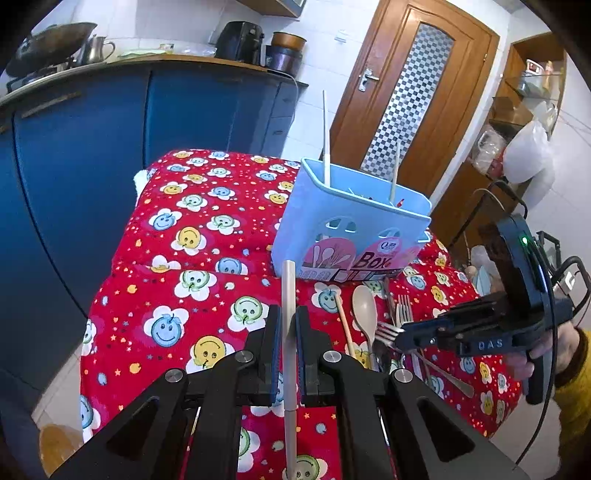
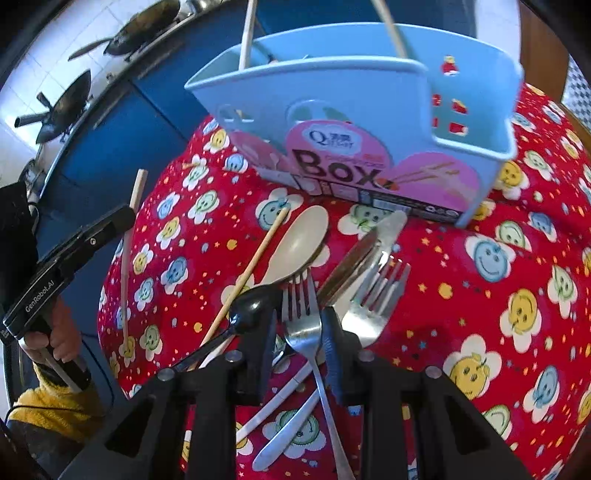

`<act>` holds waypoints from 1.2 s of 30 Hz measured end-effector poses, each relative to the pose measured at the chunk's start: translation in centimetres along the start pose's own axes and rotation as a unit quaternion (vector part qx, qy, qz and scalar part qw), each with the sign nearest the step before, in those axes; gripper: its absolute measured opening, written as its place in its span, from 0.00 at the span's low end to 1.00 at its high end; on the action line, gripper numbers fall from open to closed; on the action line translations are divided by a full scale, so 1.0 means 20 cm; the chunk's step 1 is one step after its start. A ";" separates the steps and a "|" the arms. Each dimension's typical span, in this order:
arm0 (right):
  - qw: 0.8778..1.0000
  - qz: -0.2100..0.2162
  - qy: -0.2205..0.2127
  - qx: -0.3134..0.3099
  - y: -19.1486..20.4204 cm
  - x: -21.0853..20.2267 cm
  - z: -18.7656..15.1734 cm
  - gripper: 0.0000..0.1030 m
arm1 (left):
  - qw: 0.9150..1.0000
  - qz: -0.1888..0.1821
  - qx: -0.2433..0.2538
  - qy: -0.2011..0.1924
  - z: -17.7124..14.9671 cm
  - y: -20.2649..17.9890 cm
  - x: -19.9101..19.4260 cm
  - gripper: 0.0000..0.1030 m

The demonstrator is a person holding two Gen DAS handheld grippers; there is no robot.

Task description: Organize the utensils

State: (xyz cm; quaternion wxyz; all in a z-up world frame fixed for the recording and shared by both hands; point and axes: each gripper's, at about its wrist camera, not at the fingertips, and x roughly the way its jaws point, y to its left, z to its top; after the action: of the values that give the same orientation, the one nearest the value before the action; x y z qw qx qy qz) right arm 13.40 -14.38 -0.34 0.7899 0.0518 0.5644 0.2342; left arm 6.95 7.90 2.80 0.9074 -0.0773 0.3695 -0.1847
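My left gripper [image 1: 287, 332] is shut on a pale chopstick [image 1: 288, 295] and holds it above the red cloth, pointing at the light blue utensil box [image 1: 347, 221]. The box [image 2: 332, 92] holds two chopsticks [image 2: 245, 33] upright. My right gripper [image 2: 299, 325] is low over the utensil pile, its jaws close on either side of a steel fork [image 2: 301, 317]. The pile also holds a beige spoon [image 2: 299, 240], a black spoon [image 2: 255, 306], a second fork [image 2: 376, 295], a knife [image 2: 373, 240] and a loose chopstick [image 2: 243, 280]. The right gripper [image 1: 402, 334] shows in the left wrist view.
A red smiley-flower cloth [image 1: 192, 229] covers the table. Blue kitchen cabinets [image 1: 74, 147] stand to the left with pans [image 1: 51, 44] on the counter. A wooden door [image 1: 413, 92] and shelves [image 1: 524, 92] are behind the box.
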 end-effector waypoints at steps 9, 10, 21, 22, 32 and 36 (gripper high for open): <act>1.000 0.024 0.018 -0.003 0.03 -0.01 -0.01 0.05 | 1.000 -0.011 -0.002 -0.005 -0.01 -0.04 -0.02 0.07; 1.000 0.020 0.007 -0.005 0.04 -0.03 -0.02 0.04 | 1.000 -0.015 -0.005 -0.005 -0.01 -0.04 -0.03 0.07; 0.983 0.001 -0.184 0.026 0.02 -0.25 -0.28 0.03 | 0.998 -0.039 0.004 -0.050 0.03 -0.15 -0.08 0.07; 0.980 -0.004 -0.198 0.029 0.02 -0.27 -0.30 0.03 | 0.998 -0.038 0.006 -0.055 0.03 -0.16 -0.08 0.07; 0.949 0.002 -0.312 0.045 -0.01 -0.44 -0.39 0.03 | 0.992 -0.026 0.032 -0.119 0.14 -0.29 -0.09 0.07; 0.937 0.015 -0.347 0.045 -0.03 -0.51 -0.41 0.03 | 0.989 -0.022 0.032 -0.141 0.22 -0.31 -0.09 0.07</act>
State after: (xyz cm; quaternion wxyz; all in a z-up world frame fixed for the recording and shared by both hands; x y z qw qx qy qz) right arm 3.57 -20.75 5.30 0.9298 0.1733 0.2648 0.1878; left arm 7.12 2.88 8.93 0.9481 -0.0814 0.2300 -0.2037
